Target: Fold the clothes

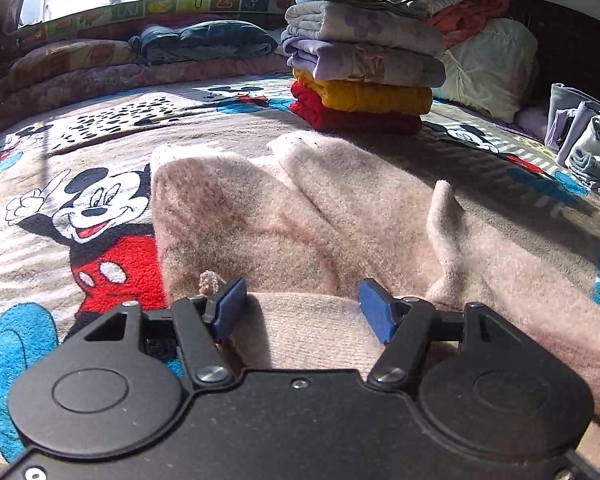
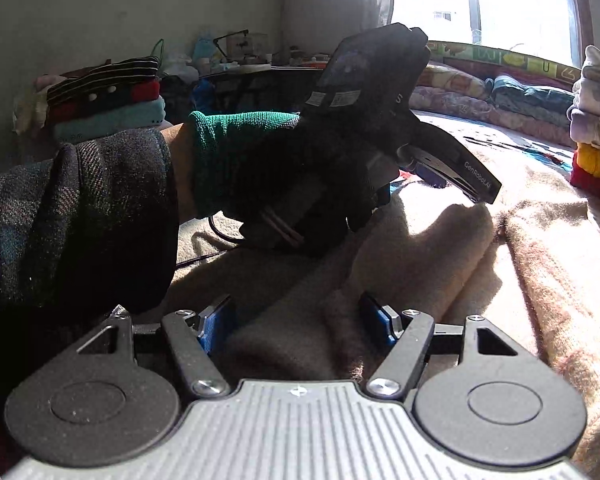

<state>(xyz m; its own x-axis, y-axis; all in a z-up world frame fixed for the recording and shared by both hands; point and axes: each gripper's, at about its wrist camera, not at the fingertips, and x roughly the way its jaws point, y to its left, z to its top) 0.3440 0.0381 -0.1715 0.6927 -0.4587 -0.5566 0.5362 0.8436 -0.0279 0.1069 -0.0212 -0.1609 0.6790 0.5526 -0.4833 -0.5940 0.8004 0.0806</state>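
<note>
A: Shown: pink knit garment [image 1: 300, 208] spread on the bed [image 1: 100, 136], over the cartoon-mouse blanket [image 1: 96, 216]. Partly folded, judging by the doubled ridges and a raised peak at right.

B: Left gripper [image 1: 302, 310] low over the near ribbed edge [image 1: 312, 332]; fingers [image 1: 232, 304] set wide, nothing between them. Seen also from the right wrist view as a dark unit [image 2: 452, 168] in a gloved hand [image 2: 300, 184], tip just above the cloth.

A: Right gripper [image 2: 300, 322] likewise wide apart, hovering at the same garment [image 2: 440, 240]; no fabric pinched.

B: Step in hand, as judged: placing both grippers for a grasp of the near edge, ahead of another fold.

A: Next move calls for closing on the ribbed edge at two points, then lifting evenly toward the far side.

B: Finished stack [image 1: 360, 68] well apart, at the far side of the bed.
</note>
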